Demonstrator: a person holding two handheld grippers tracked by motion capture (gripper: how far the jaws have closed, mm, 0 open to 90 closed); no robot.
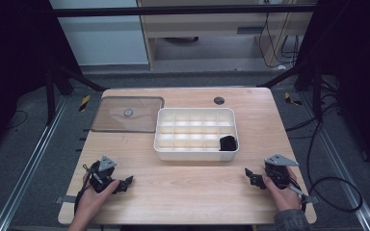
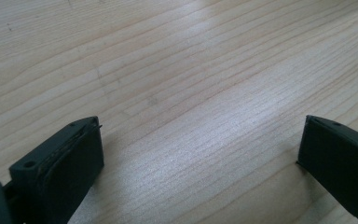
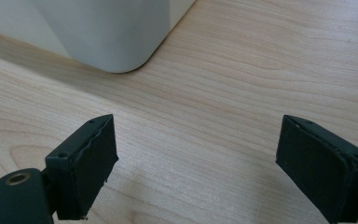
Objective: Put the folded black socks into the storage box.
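The white divided tray sits ahead of both claws, between them; a black object lies in its corner compartment nearest the right claw. Both the right and left claw rest released on the surface. The right gripper view shows the tray's rounded corner close ahead.

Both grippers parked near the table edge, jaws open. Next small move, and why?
Probably bring the right gripper forward toward the organizer box. It stands open and empty on the table, the box corner lies just ahead of its jaws, and the black object sits in the box's near right compartment.
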